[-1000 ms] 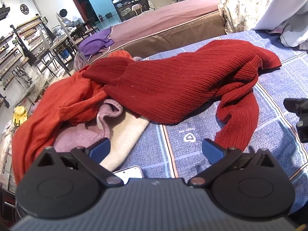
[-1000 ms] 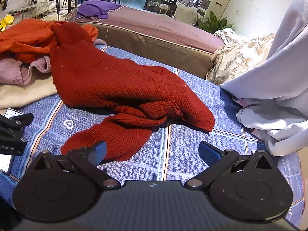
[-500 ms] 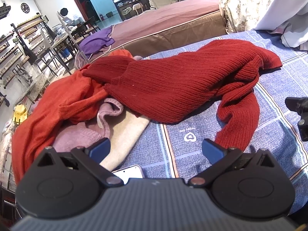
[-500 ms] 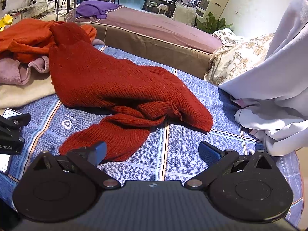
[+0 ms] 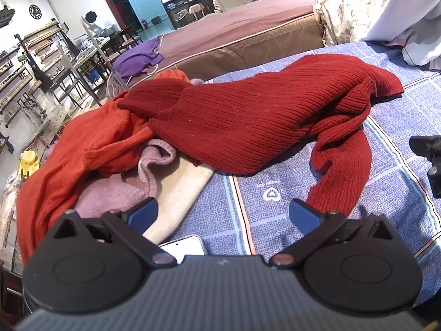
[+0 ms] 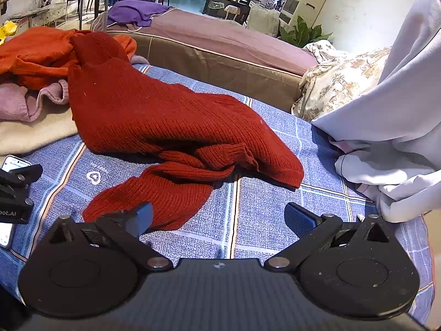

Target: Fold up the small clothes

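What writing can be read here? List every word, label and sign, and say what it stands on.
"ot.AI", its start cut off by the picture's edge: on the left gripper.
Small white words above a paw sign: on the blue cloth, too blurred to read.
Text on the screen of the phone: too small to read.

Bright, even daylight fills both views, strongest from the open doorway at the back. Shadows under the red sweater are soft. Fisheye bending curves the edges, corners go black.
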### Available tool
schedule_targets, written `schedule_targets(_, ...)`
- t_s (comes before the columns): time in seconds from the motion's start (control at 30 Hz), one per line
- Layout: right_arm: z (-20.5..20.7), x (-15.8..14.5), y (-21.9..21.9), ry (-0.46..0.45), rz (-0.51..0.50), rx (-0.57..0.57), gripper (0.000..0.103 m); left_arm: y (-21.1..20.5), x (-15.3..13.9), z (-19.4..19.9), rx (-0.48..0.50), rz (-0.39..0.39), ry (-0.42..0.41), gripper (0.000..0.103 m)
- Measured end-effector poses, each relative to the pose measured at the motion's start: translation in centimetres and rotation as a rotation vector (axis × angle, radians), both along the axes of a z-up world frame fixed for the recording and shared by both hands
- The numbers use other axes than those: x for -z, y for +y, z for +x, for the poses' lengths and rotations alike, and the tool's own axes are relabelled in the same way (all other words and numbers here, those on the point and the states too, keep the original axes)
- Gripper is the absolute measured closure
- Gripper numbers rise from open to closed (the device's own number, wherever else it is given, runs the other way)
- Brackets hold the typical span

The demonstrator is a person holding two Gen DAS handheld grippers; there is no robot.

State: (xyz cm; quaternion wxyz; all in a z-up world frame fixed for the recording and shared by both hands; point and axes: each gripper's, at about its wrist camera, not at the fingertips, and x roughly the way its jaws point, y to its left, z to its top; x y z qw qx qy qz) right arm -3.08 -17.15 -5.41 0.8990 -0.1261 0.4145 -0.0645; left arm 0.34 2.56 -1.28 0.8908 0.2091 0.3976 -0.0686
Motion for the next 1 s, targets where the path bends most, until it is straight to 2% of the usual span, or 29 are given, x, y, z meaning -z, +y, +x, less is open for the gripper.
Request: schedule_targets(1.0, 0.07, 0.29, -0.3, 0.007, -0.001, 0.008, 0.0, -0.08, 0.37, 0.26, 0.001, -0.003, 0.019, 0.0)
